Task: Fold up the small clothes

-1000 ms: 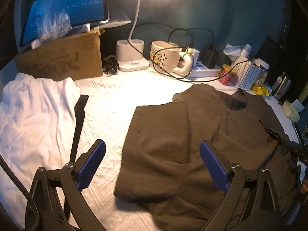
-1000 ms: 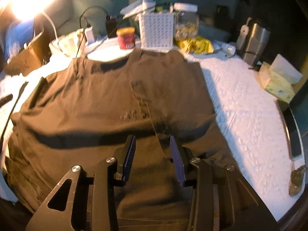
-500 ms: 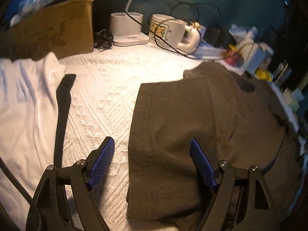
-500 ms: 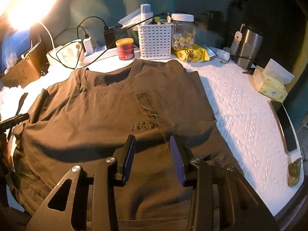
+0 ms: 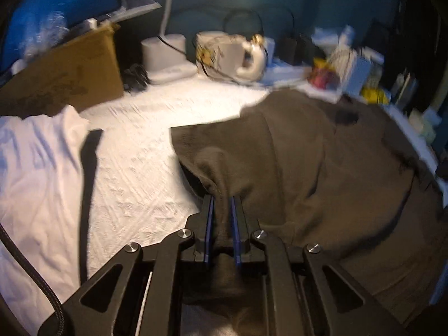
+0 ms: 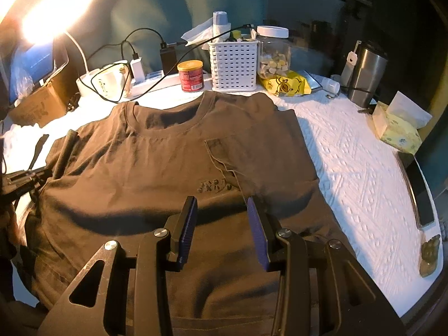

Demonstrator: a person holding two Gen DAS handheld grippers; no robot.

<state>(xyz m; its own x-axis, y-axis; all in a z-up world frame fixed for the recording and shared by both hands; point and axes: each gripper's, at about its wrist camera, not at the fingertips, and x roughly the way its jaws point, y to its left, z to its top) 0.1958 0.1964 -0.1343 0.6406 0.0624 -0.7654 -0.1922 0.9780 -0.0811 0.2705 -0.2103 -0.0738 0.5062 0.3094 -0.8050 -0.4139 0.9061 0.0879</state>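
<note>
Currently left gripper [image 5: 222,204] is closing on the shirt [image 5: 322,179]: a bunched ridge of brown fabric sits between the blue pads [image 5: 208,224], pinched at lower centre of the left view, with the sleeve edge lifted off the white cover [image 5: 145,173]. That view is motion-blurred.

Right gripper [image 6: 221,210] sits part-spread at lower centre of its view, over the shirt's chest; whether its pads touch the cloth is unclear, and nothing is between them.

Shirt lies face up on the cover, collar toward the top of the right view, just below the white basket [image 6: 233,65] and red can [image 6: 191,76]. Chest pocket is right of centre.

White cloth [image 5: 36,173] is at left of the left view, well apart from the shirt, with a black strap [image 5: 88,184] along its edge. Cardboard box [image 5: 64,81] is upper left.
</note>
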